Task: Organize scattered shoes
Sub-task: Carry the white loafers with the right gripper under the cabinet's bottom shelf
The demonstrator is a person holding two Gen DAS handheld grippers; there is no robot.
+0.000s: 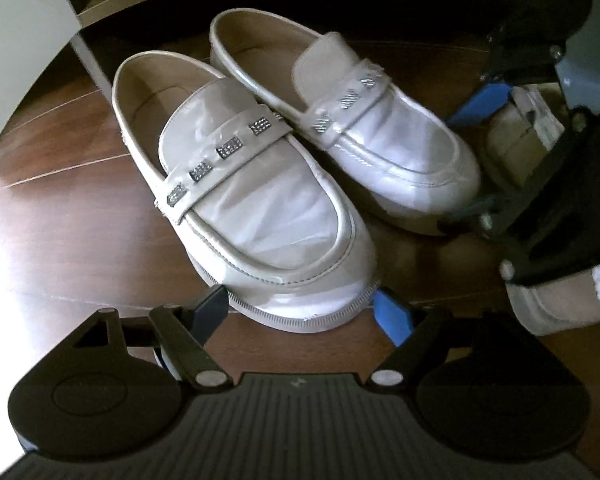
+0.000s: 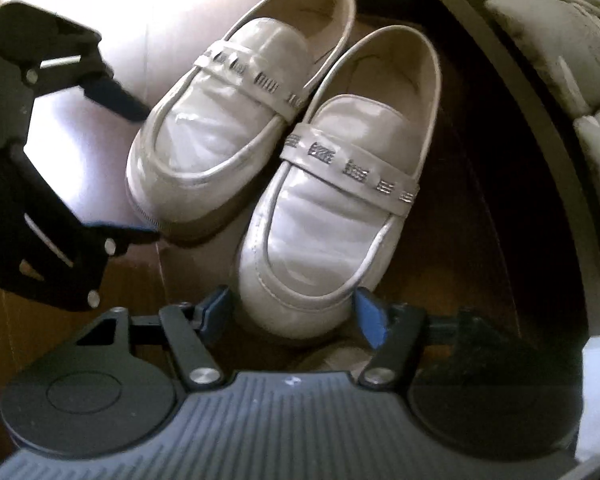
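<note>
Two loafers sit side by side on the wooden floor (image 1: 60,216), toes toward both cameras, heels away. In the left wrist view, the left loafer (image 1: 256,200) lies nearer, and its toe sits between the left gripper's (image 1: 300,312) spread fingers. The right loafer (image 1: 364,120) lies further back and right, its inner side just beside its partner, possibly touching. The right gripper (image 1: 460,160) stands at that shoe's toe, one finger on each side. Behind the heels runs a shelf edge (image 1: 180,0). In the right wrist view, more shoes (image 2: 572,60) rest to the right on a raised ledge, blurred.
</note>
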